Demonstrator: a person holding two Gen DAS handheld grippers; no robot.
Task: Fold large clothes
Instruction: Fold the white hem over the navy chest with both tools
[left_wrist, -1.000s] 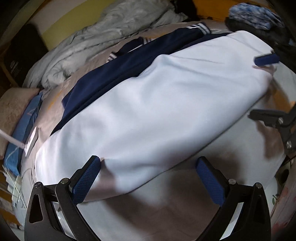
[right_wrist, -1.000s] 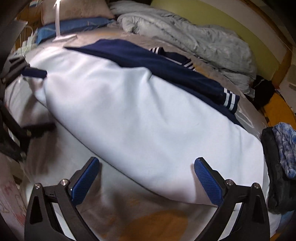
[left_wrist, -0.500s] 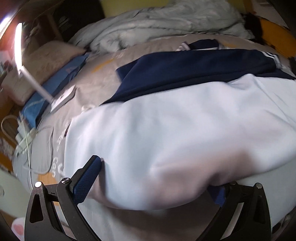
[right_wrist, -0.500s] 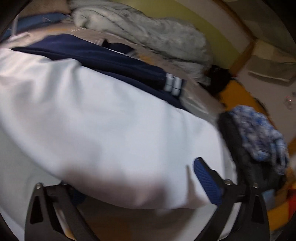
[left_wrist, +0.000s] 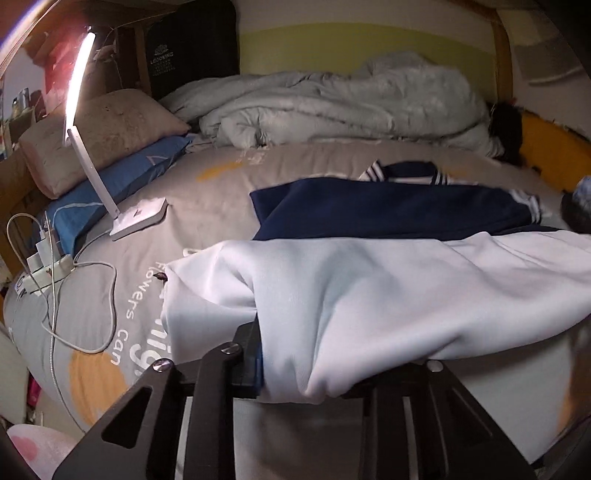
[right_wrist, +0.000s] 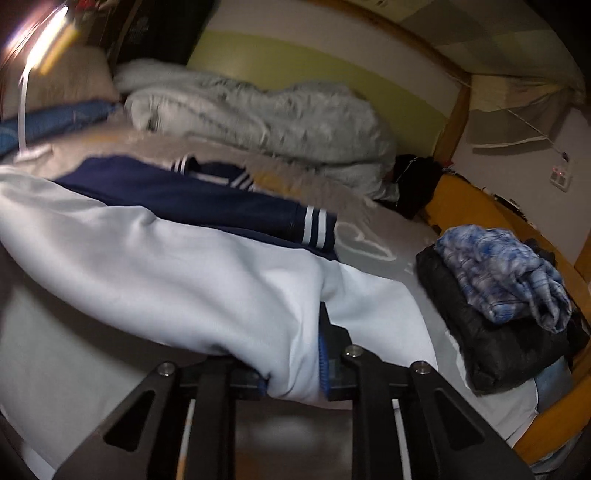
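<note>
Fingers no longer spread wide as a second ago: left gripper (left_wrist: 295, 373) closing, pinching a bunched edge of white garment (left_wrist: 369, 291); right gripper (right_wrist: 291, 373) closing likewise on the opposite edge (right_wrist: 184, 273). Edge now lifted off grey bed cover (left_wrist: 122, 284), previously flat. Both pointing downward toward far side, navy jacket (left_wrist: 388, 210) just beyond, folded clothes pile (right_wrist: 498, 295) at right.

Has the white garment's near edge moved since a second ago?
Yes. The white garment edge has been lifted off the bed toward the navy jacket, pinched by both grippers.
</note>
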